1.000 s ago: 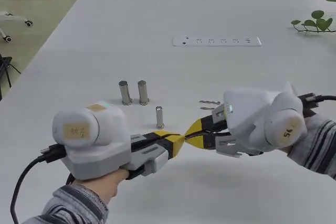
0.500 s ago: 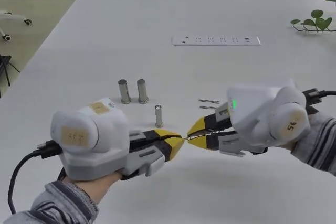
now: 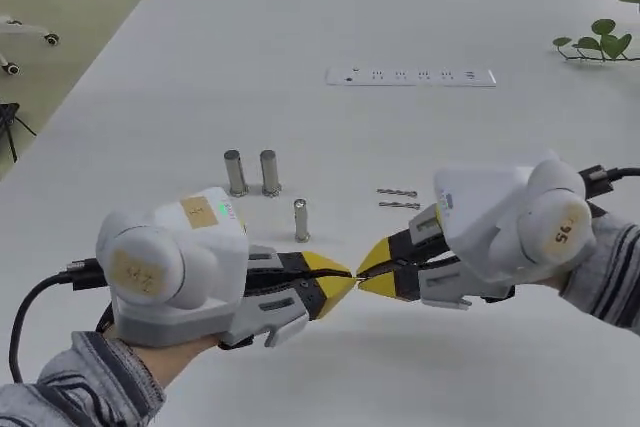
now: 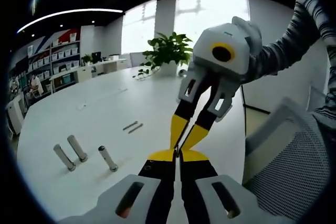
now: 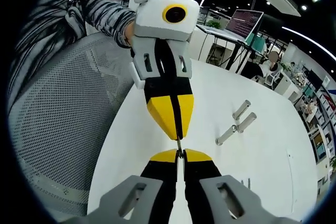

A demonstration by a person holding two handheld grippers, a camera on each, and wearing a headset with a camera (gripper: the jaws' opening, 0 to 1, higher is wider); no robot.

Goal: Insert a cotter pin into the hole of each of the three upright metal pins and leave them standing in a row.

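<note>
Three short, upright, cylindrical steel pins [image 3: 269,173] are standing on the white bench [image 3: 200,77], nearer the person than the long white power strip [image 3: 411,77] and off toward its left end. Two are standing side by side, and the third [image 3: 301,220] is standing nearer again, apart from that pair. Two loose thin wire cotter pins [image 3: 397,192] are lying parallel, nearer than the strip's middle. Farthest from the strip, the left gripper [image 3: 345,279] and the right gripper [image 3: 366,275] are meeting tip to tip above the bench. The right gripper's yellow-tipped jaws are pressing together on a thin metal cotter pin [image 5: 179,146], which is bridging the small gap to the left gripper's tip. The left jaws are also sitting together, but I cannot tell whether they are pinching the pin's far end.
</note>
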